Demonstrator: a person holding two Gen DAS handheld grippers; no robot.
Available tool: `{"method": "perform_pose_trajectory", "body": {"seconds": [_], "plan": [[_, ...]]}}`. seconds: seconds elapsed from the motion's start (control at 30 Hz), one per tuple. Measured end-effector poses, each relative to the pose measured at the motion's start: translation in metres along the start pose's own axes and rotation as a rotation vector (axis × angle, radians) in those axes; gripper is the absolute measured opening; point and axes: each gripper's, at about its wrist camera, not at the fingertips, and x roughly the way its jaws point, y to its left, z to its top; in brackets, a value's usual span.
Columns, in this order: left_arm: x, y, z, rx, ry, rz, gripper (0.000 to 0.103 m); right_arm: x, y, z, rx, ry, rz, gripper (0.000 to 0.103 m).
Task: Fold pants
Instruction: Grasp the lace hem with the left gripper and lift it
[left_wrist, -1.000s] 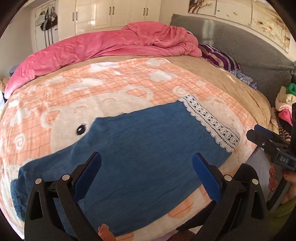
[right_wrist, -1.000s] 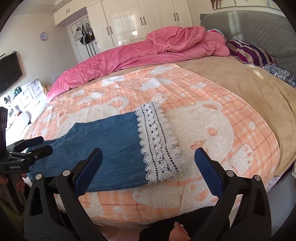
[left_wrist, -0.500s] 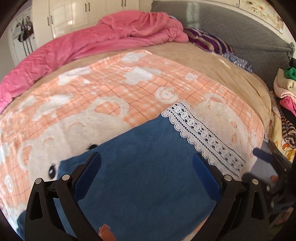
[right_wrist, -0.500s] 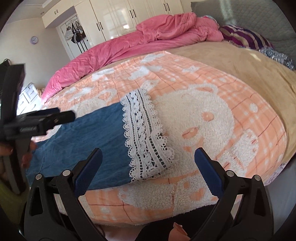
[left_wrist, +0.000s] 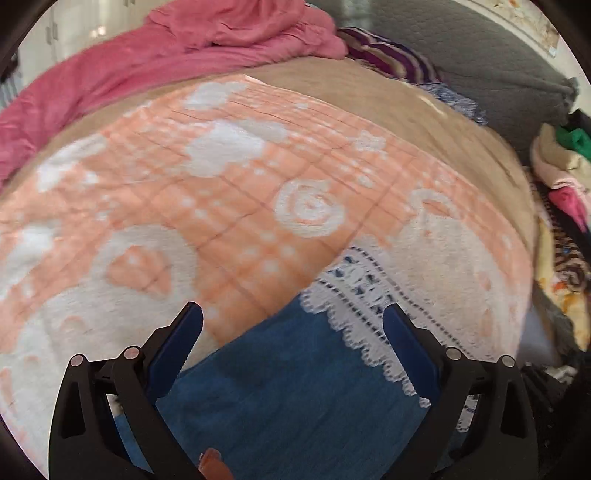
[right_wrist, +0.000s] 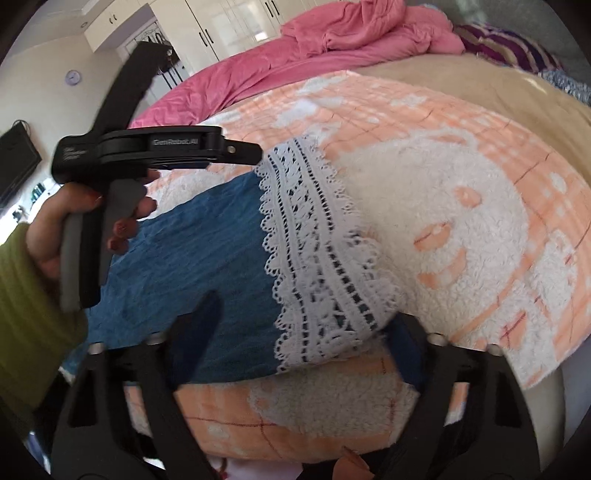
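Note:
The blue denim pants (left_wrist: 295, 387) lie flat on the bed, with a white lace hem (left_wrist: 373, 306) at the right end. My left gripper (left_wrist: 291, 332) is open just above the far corner of the hem end. In the right wrist view the pants (right_wrist: 199, 266) and lace hem (right_wrist: 317, 266) fill the middle. My right gripper (right_wrist: 306, 325) is open, low over the near corner of the lace hem. The left gripper also shows in the right wrist view (right_wrist: 255, 153), held side-on by a hand, with its tip at the hem's far corner.
An orange and white bear blanket (left_wrist: 221, 206) covers the bed, over a tan sheet (left_wrist: 424, 110). A pink duvet (left_wrist: 184, 48) is bunched at the back. A grey headboard (left_wrist: 480, 48) and a clothes pile (left_wrist: 565, 177) stand on the right. White wardrobes (right_wrist: 229, 26) line the far wall.
Both grippers have moved forward and right toward the lace hem. The left one now reaches its far corner, the right one its near corner. Both stay open.

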Motion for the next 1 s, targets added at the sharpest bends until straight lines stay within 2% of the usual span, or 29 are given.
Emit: {"method": "perform_pose_trajectory", "body": {"seconds": [0.1,0.13,0.17,0.2,0.23,0.27,0.33,0.4,0.47,0.5,0.53,0.57,0.67,0.73,0.8,1.0], "plan": [[0.01,-0.001,0.005,0.023,0.018,-0.057,0.093,0.004,-0.007,0.001,0.027,-0.008,0.012,0.058],[0.014,-0.002,0.007,0.028,0.023,-0.077,0.082,0.004,-0.008,0.001,0.026,-0.018,0.006,0.055],[0.017,-0.002,0.007,0.031,0.029,-0.089,0.075,0.005,-0.009,0.002,0.024,-0.022,0.003,0.046],[0.022,-0.002,0.008,0.03,0.04,-0.09,0.069,0.005,-0.01,0.002,0.026,-0.026,0.004,0.035],[0.027,-0.001,0.009,0.023,0.055,-0.098,0.068,0.005,-0.01,0.002,0.03,-0.029,0.013,0.03],[0.034,0.0,0.009,0.016,0.073,-0.122,0.067,0.006,-0.012,0.003,0.045,-0.029,0.047,0.028],[0.04,0.004,0.008,0.01,0.071,-0.155,0.067,0.01,-0.013,0.004,0.051,-0.028,0.047,0.03],[0.044,0.007,0.008,0.005,0.074,-0.182,0.07,0.011,-0.014,0.003,0.071,-0.033,0.066,0.041],[0.045,0.009,0.008,-0.006,0.063,-0.211,0.071,0.013,-0.009,0.003,0.06,-0.034,0.067,0.044],[0.045,0.009,0.008,-0.013,0.054,-0.23,0.068,0.014,-0.005,0.003,0.039,-0.034,0.057,0.042],[0.046,0.008,0.007,-0.025,0.05,-0.251,0.052,0.014,-0.003,0.002,0.029,-0.034,0.054,0.039],[0.046,0.007,0.006,-0.036,0.05,-0.269,0.043,0.015,-0.002,0.001,0.021,-0.032,0.056,0.03],[0.043,0.003,0.002,-0.031,0.036,-0.264,0.033,0.016,-0.004,0.002,0.029,-0.032,0.084,0.021],[0.038,0.004,0.001,-0.032,0.022,-0.257,0.023,0.015,-0.006,0.001,0.047,-0.03,0.12,0.013],[0.029,0.01,0.001,-0.046,-0.001,-0.258,0.017,0.011,-0.005,0.002,0.065,-0.038,0.149,0.012],[-0.028,0.026,-0.007,-0.057,-0.129,-0.301,0.016,-0.015,0.028,0.011,-0.019,-0.107,0.186,0.012]]}}
